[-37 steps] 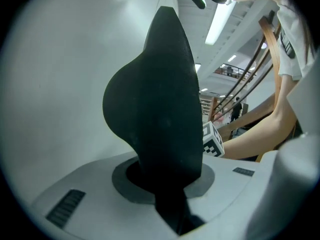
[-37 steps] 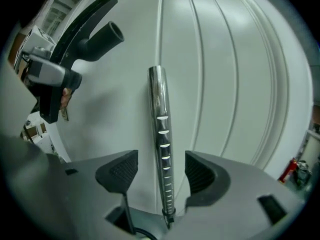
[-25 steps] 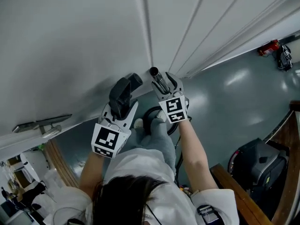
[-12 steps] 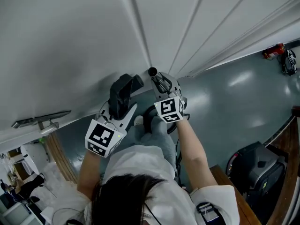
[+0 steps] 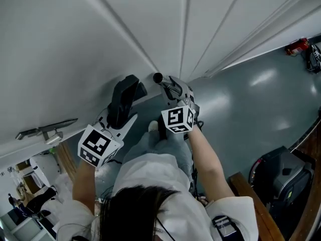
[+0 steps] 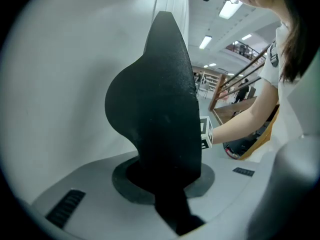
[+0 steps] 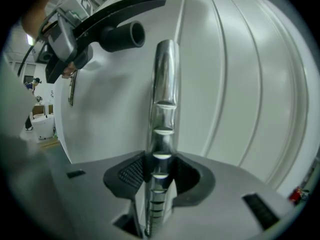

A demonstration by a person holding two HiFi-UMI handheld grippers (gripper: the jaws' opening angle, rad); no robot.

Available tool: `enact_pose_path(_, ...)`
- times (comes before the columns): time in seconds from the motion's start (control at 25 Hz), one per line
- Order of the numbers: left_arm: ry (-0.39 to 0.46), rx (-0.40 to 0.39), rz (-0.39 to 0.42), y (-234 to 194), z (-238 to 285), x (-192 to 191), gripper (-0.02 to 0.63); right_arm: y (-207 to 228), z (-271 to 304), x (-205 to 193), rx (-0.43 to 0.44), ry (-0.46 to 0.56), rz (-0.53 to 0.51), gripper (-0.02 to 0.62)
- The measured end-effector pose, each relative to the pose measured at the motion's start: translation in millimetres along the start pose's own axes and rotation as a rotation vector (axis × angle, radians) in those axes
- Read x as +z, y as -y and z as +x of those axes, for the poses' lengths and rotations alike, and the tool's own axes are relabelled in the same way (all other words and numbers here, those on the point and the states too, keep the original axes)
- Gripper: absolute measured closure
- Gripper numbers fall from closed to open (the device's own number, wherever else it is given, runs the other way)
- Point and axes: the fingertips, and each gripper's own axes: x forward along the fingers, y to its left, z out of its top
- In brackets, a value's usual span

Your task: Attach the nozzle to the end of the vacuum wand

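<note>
In the head view my left gripper (image 5: 124, 116) is shut on the black nozzle (image 5: 123, 97), which stands up in front of the white wall. My left gripper (image 6: 165, 184) view is filled by the nozzle (image 6: 160, 109), clamped between the jaws. To its right, my right gripper (image 5: 173, 93) has just been closing on the chrome vacuum wand (image 5: 165, 86). In the right gripper (image 7: 160, 176) view the pads press on both sides of the wand (image 7: 163, 104). The nozzle's round socket (image 7: 130, 33) hangs a little up and to the left of the wand's end, apart from it.
White panelled wall (image 5: 210, 19) lies straight ahead, with a metal handle (image 5: 45, 131) at the left. Grey floor (image 5: 251, 99) spreads to the right. A black vacuum body (image 5: 278, 177) and a wooden rail (image 5: 248, 192) stand at the lower right. A red object (image 5: 297, 46) sits far right.
The left gripper has turned and its marker cube has slid down and left, swinging the nozzle a little away from the wand. The wand's end has shifted slightly left.
</note>
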Motion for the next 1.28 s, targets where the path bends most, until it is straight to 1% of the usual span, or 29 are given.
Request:
enact_pose_path(0.12,-0.104,-0.011,0.1,5.2,-18.4,-7.6,0.529,-10.5,-17.1,8.3,-0.002,0.02,-0.022,0.449)
enact_pose_path(0.2,-0.147,-0.05,0.126,12.4,-28.3,-13.0,0.529,-20.6,-27.9,12.2,0.01,0.034,-0.046,0.447)
enact_pose_path(0.28,-0.17,-0.087,0.125,16.1,-32.8,-18.4,0.529,-30.6,-32.5,12.9,0.024,0.045,-0.064,0.446)
enact_pose_path(0.4,-0.188,-0.114,0.129,19.8,-41.9,-25.7,0.529,-42.8,-38.0,13.6,0.034,0.049,-0.078,0.446)
enact_pose_path(0.48,-0.204,-0.116,0.132,17.1,-51.0,-29.0,0.529,-51.2,-41.1,14.5,0.046,0.046,-0.089,0.446)
enact_pose_path(0.56,-0.242,-0.117,0.143,10.8,-60.4,-32.7,0.529,-60.5,-42.6,15.4,0.056,0.04,-0.099,0.446)
enact_pose_path(0.76,-0.331,-0.14,0.202,3.5,-72.7,-36.7,0.529,-76.6,-39.7,16.7,0.061,0.023,-0.106,0.446)
enact_pose_path(0.92,-0.377,-0.173,0.213,3.4,-71.0,-45.8,0.531,-86.3,-36.7,18.1,0.072,0.025,-0.119,0.446)
enact_pose_path(1.08,-0.396,-0.168,0.207,0.1,-71.1,-44.2,0.531,-88.5,-37.0,20.7,0.063,0.026,-0.134,0.446)
enact_pose_path(1.28,-0.479,-0.18,0.231,-0.3,-75.2,-43.5,0.531,-93.2,-37.3,26.6,0.058,0.017,-0.147,0.445)
